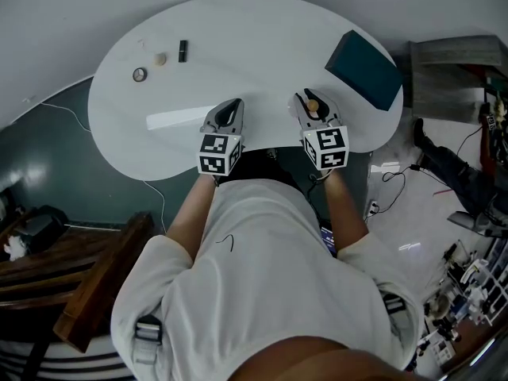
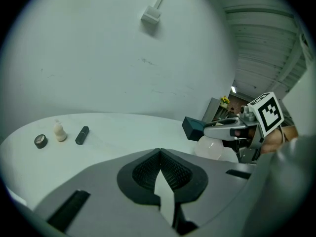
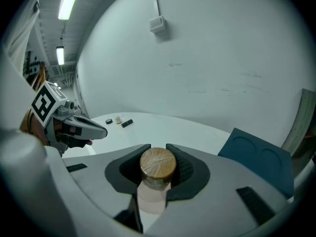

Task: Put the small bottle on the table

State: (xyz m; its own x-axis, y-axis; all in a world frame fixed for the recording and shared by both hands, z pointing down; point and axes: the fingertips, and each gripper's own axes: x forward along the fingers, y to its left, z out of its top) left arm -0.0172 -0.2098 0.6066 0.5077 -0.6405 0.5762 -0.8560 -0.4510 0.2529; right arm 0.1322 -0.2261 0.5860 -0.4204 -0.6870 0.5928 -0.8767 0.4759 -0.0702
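Observation:
The small bottle (image 3: 158, 168), frosted with a round wooden lid, sits upright between the black pads of my right gripper (image 3: 158, 151), which is shut on it just below the lid. In the head view this gripper (image 1: 311, 101) and the bottle (image 1: 313, 105) are over the near right part of the white oval table (image 1: 262, 38). Whether the bottle's base touches the top cannot be made out. My left gripper (image 1: 231, 105) is beside it to the left, also over the near edge. Its pads (image 2: 148, 169) meet with nothing between them.
A dark teal box (image 1: 365, 70) lies on the table's right end, close to the right gripper. At the far left lie a small ring (image 1: 140, 74), a little pale bottle-shaped piece (image 1: 161, 59) and a black stick (image 1: 182, 51). A bright strip (image 1: 178, 118) marks the top ahead of the left gripper.

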